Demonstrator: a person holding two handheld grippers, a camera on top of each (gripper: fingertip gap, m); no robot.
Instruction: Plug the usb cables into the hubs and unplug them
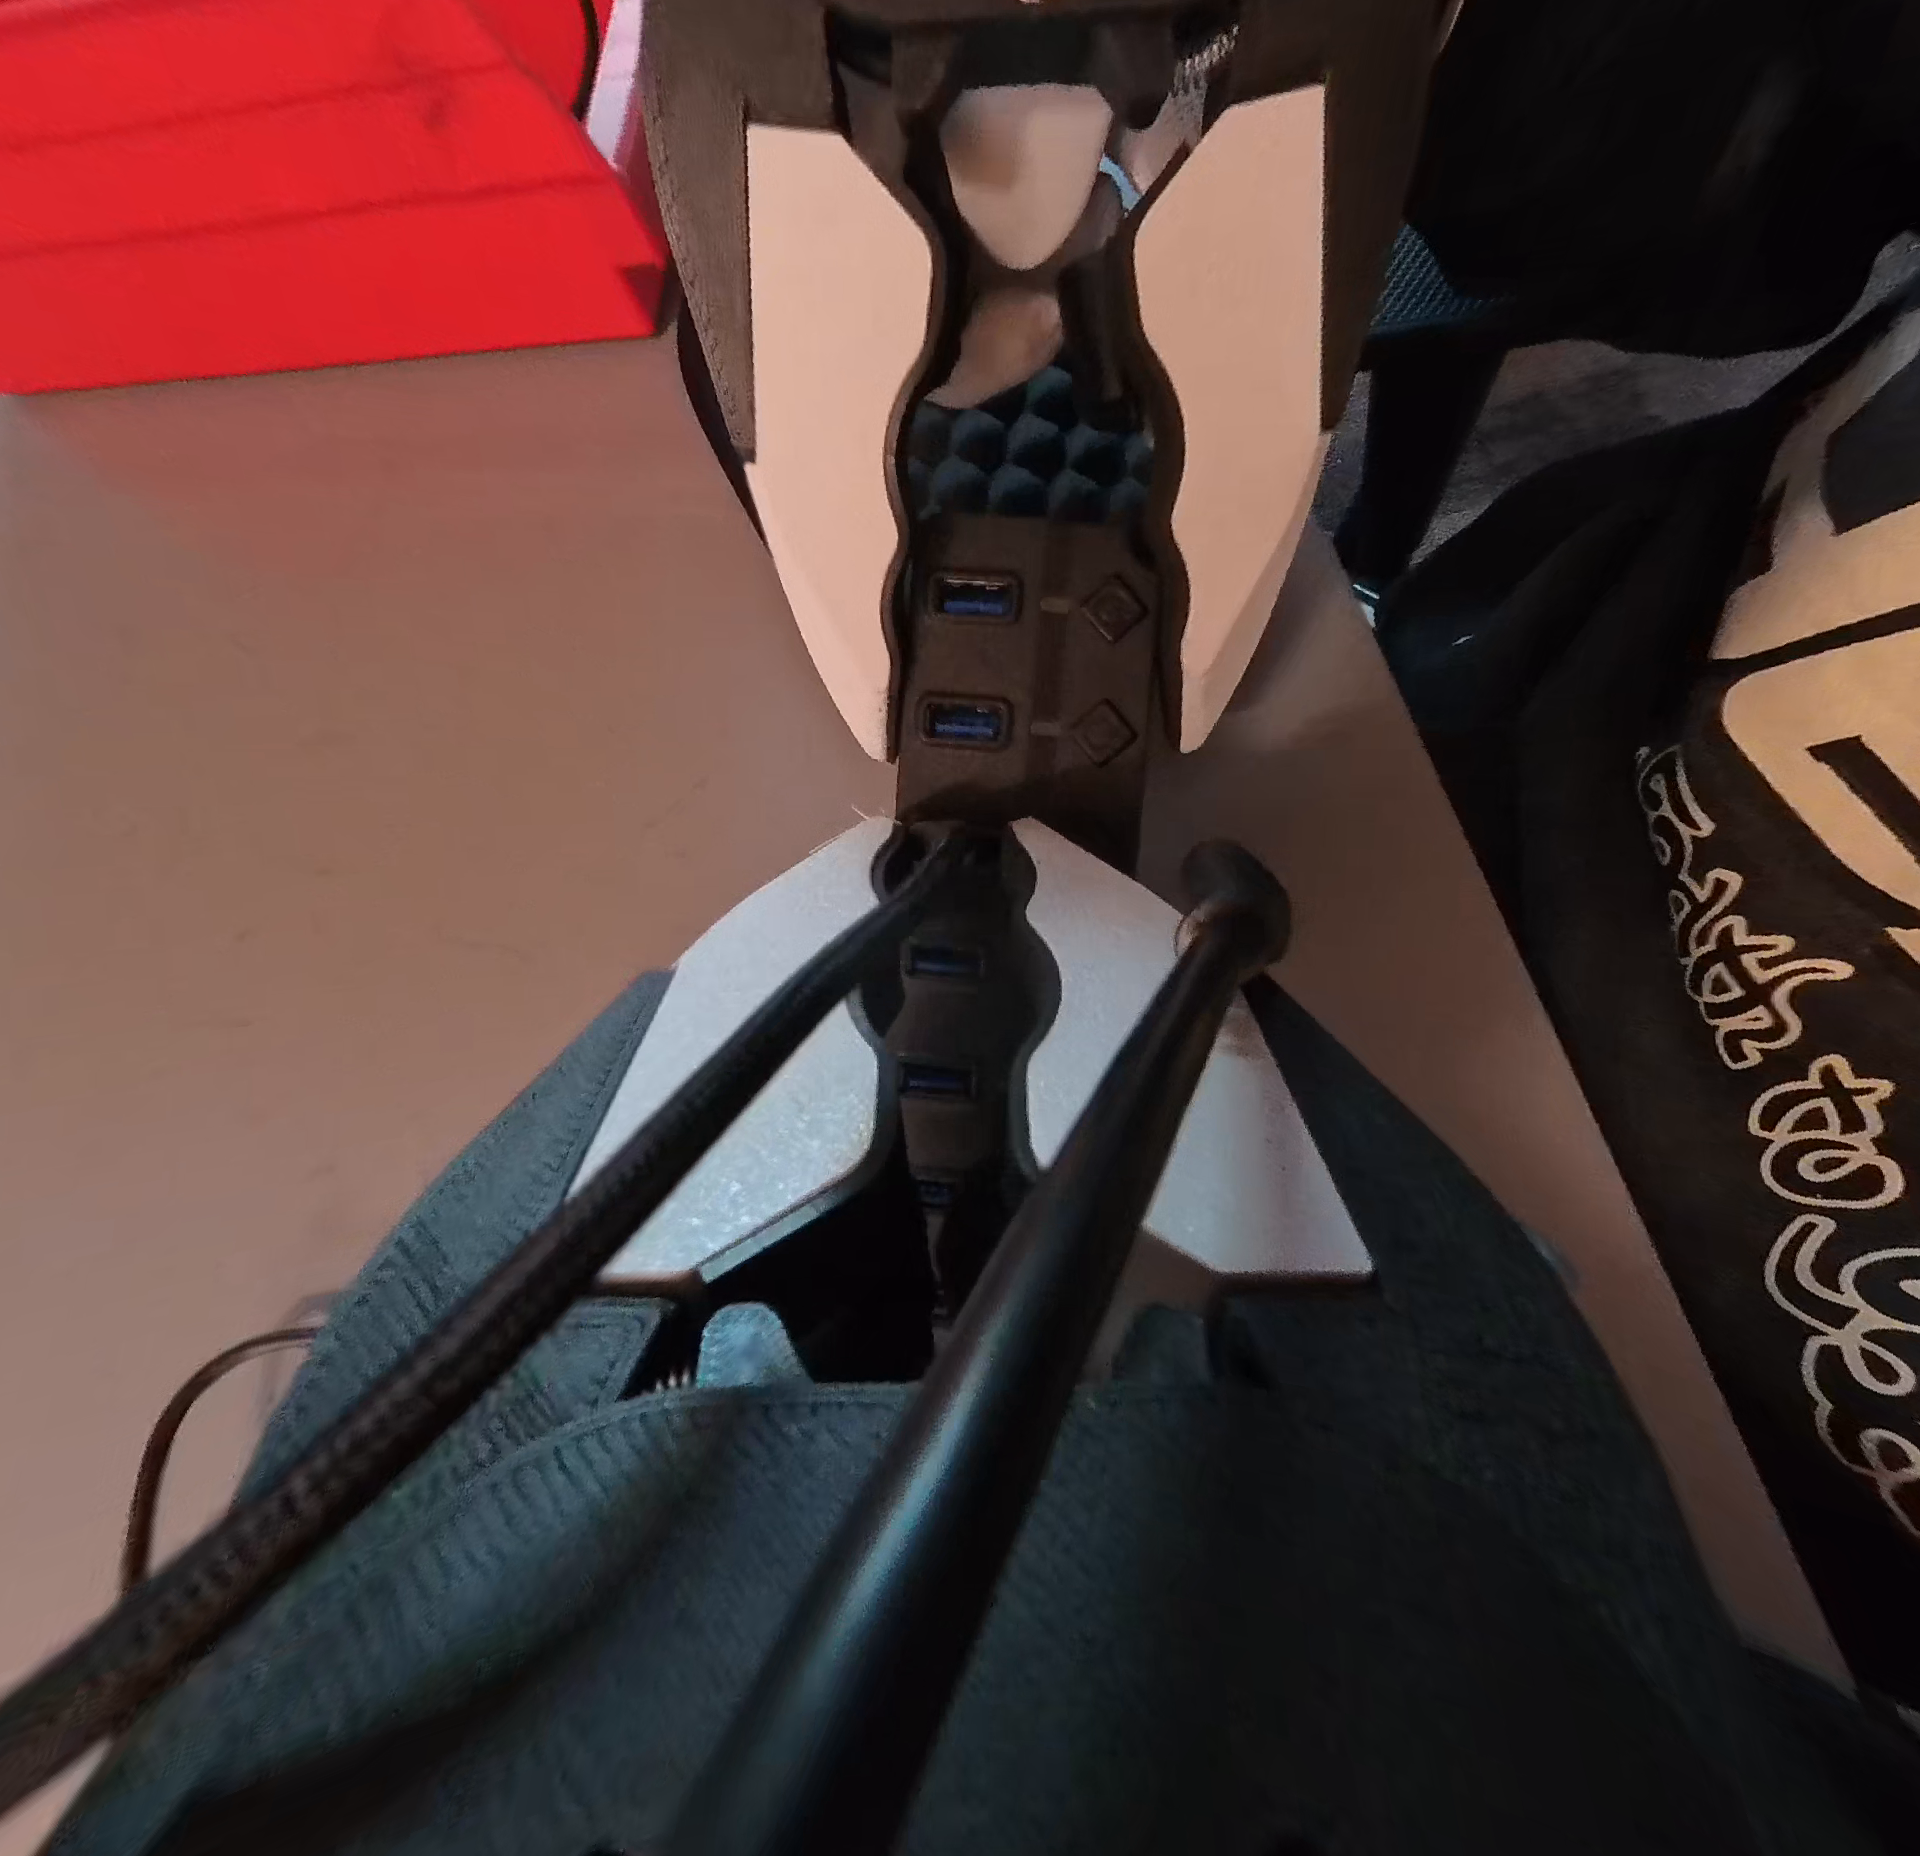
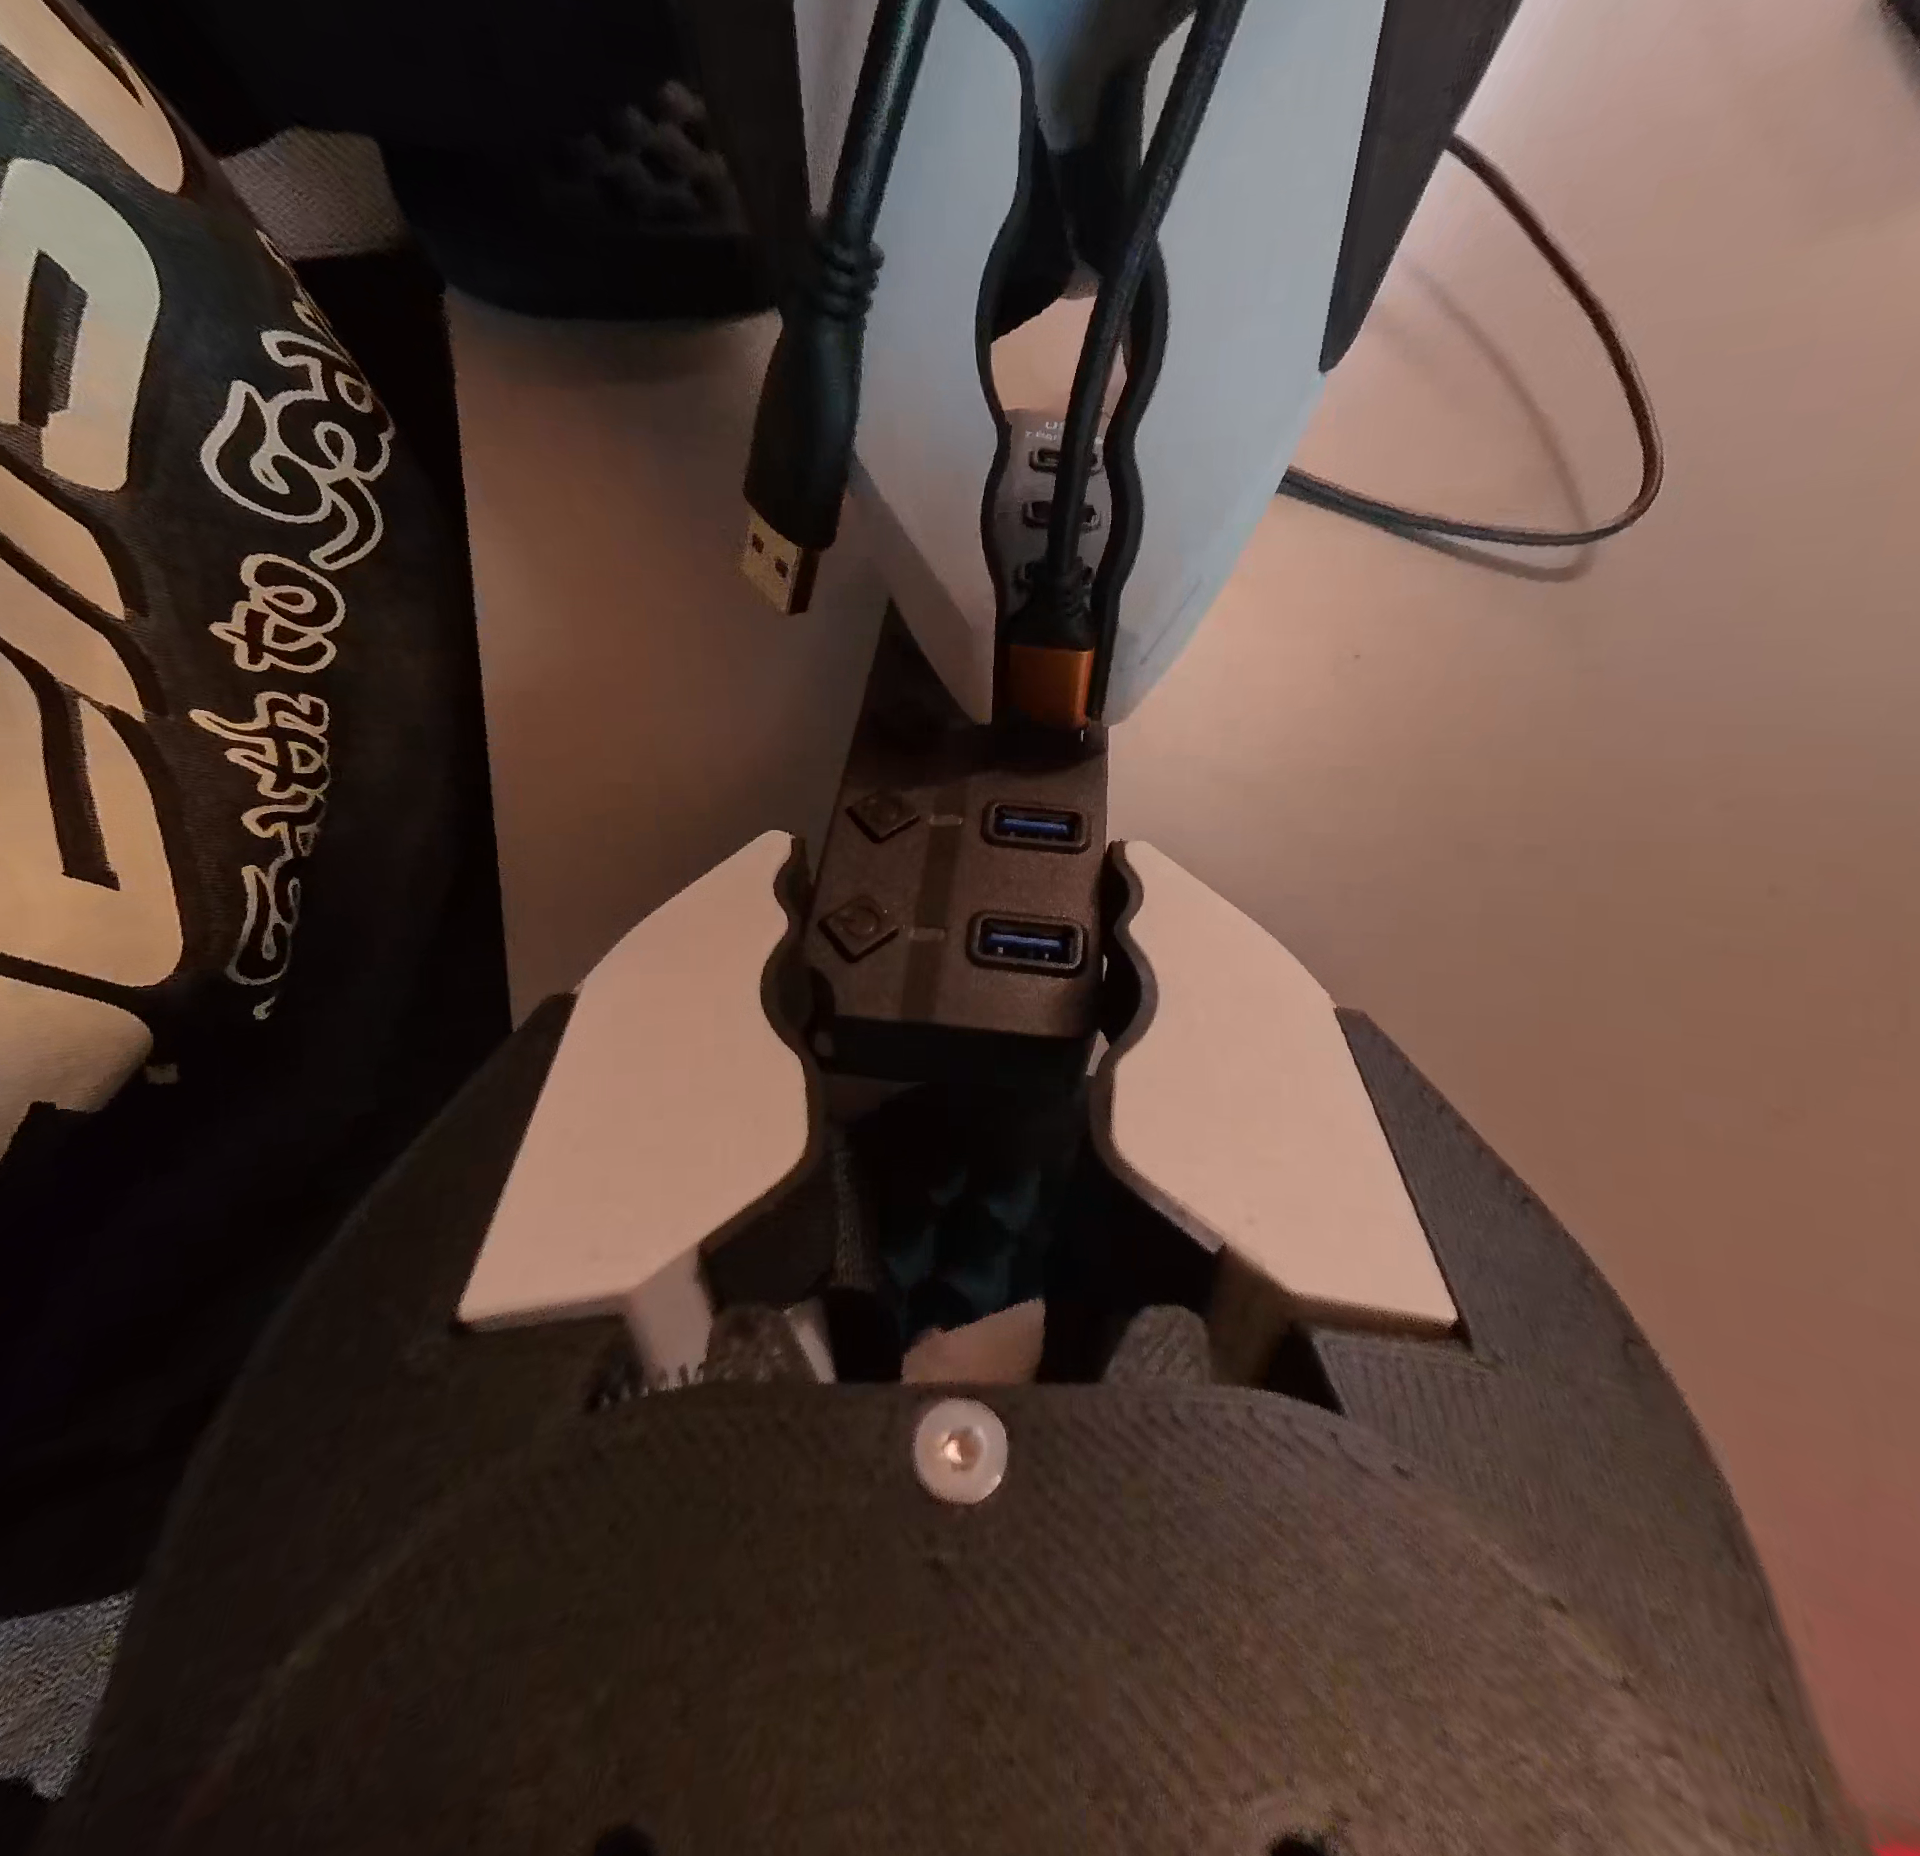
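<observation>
Black hub: lies on the pale table, clamped at opposite ends by both claws.
Right claw: closed on the hub's near end.
Left claw: closed on the far end, at the orange plug.
Advice: brace the hub, move plugs straight along the port.
Right view only: loose gold plug hanging far left, unplugged.
Left view only: red box.

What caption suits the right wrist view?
Two grippers clamp a black USB hub; one orange plug seated, another dangling.
</observation>
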